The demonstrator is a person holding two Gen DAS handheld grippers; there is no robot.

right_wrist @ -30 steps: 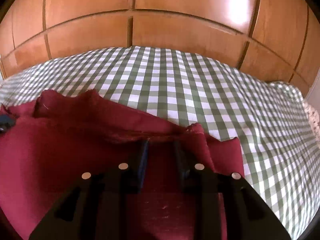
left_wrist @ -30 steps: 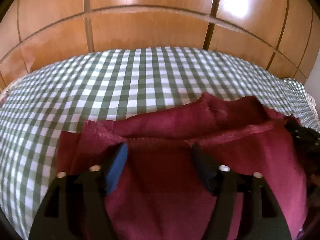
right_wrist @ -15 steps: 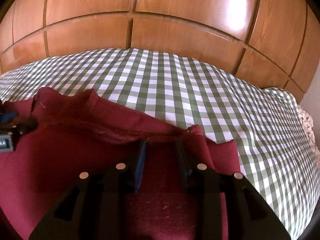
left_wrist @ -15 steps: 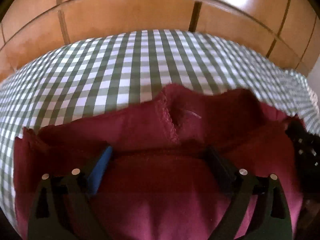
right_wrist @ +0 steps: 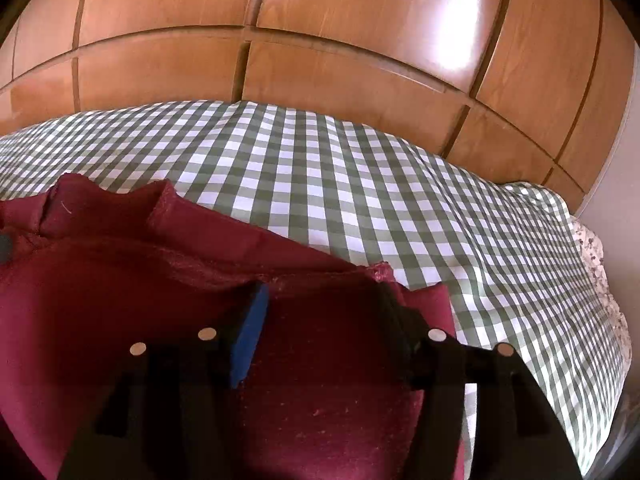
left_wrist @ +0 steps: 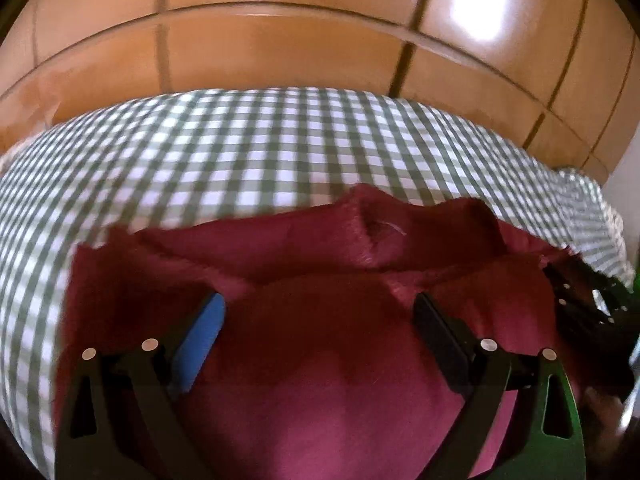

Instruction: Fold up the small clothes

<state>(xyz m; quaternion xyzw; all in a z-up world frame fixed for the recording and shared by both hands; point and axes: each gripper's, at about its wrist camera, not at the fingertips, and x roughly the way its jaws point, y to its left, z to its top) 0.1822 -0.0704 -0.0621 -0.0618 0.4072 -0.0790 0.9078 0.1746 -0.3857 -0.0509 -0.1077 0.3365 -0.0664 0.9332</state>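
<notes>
A dark red garment (left_wrist: pixel 320 360) lies folded on the green-and-white checked cloth (left_wrist: pixel 240 148); it also shows in the right wrist view (right_wrist: pixel 120 280). My left gripper (left_wrist: pixel 318 304) is wide open above the garment near its far folded edge. My right gripper (right_wrist: pixel 322 300) is open above the garment's right end, close to its corner (right_wrist: pixel 432 300). The right gripper's black body (left_wrist: pixel 588 300) shows at the right edge of the left wrist view. Neither gripper holds cloth.
Glossy wooden cabinet doors (right_wrist: pixel 320 40) stand behind the checked surface (right_wrist: pixel 360 180). The cloth's right edge drops off near a pale lace trim (right_wrist: pixel 600 260) and a white wall (right_wrist: pixel 616 160).
The right gripper has opened from nearly shut on the garment's edge to wide. The left gripper stayed open and shifted slightly; the garment's far edge now lies folded over.
</notes>
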